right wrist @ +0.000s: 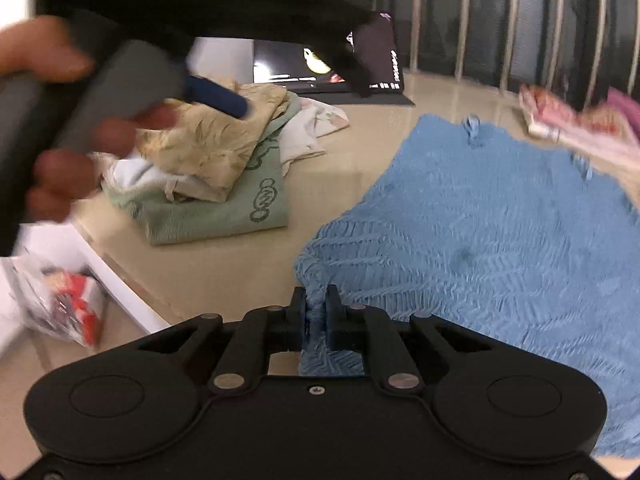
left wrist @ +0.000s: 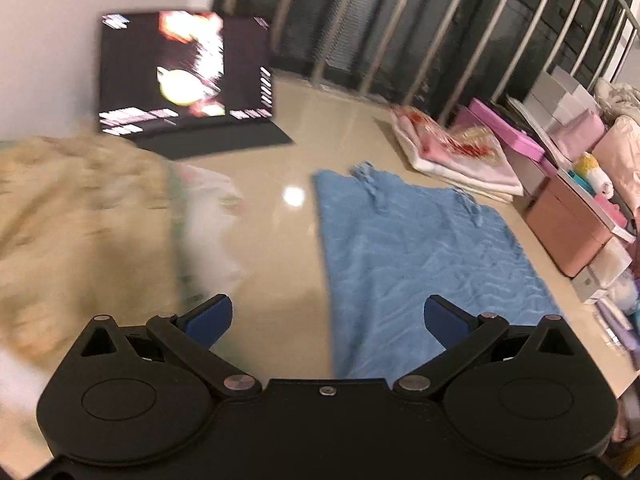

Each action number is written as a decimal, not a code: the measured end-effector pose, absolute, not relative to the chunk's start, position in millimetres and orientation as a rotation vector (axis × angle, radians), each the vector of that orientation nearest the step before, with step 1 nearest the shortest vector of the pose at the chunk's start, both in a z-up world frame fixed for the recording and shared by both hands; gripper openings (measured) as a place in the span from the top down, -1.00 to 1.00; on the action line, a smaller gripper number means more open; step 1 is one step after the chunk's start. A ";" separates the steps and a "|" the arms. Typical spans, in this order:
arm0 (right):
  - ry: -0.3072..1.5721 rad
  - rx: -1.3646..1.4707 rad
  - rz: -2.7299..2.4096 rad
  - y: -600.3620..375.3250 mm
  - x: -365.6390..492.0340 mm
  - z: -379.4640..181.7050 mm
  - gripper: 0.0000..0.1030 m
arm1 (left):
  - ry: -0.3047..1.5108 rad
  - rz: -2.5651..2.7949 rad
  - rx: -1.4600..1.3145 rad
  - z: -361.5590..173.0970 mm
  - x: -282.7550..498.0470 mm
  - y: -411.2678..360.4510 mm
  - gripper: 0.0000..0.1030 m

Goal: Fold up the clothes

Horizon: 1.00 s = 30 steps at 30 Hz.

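Observation:
A blue textured garment lies spread flat on the beige table; it also shows in the right wrist view. My right gripper is shut on the garment's near left corner. My left gripper is open and empty above the table, over the garment's left edge. In the right wrist view the left gripper is held in a hand at the upper left, above a pile of clothes. The pile is a beige patterned piece on top of a green and white one, blurred in the left wrist view.
An open laptop stands at the back of the table by metal railings. Folded pink and white clothes and pink boxes line the right side. A plastic bag lies below the table's left edge.

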State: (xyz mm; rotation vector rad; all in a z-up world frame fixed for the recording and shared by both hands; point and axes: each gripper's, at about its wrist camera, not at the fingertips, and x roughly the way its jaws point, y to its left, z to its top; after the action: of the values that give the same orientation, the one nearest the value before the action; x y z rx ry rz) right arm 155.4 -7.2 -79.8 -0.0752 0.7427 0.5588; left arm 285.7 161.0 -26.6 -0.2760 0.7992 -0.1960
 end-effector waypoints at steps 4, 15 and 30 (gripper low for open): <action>0.773 0.062 0.593 -27.3 162.3 -77.3 0.85 | 0.863 -0.212 -0.306 -44.6 356.0 134.7 -1.00; 0.773 0.188 0.695 -55.4 175.3 -73.7 0.85 | 0.922 -0.183 -0.322 -85.1 471.7 123.8 -0.38; 0.723 0.333 0.709 -83.4 182.3 -65.4 0.85 | 0.877 -0.098 -0.378 -50.7 481.7 113.1 0.91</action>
State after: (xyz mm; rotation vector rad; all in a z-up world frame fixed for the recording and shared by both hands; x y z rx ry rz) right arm 182.3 -83.4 -65.4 0.3329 0.7234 0.7092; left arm 481.7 113.1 -50.7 -0.3782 0.8768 -0.0975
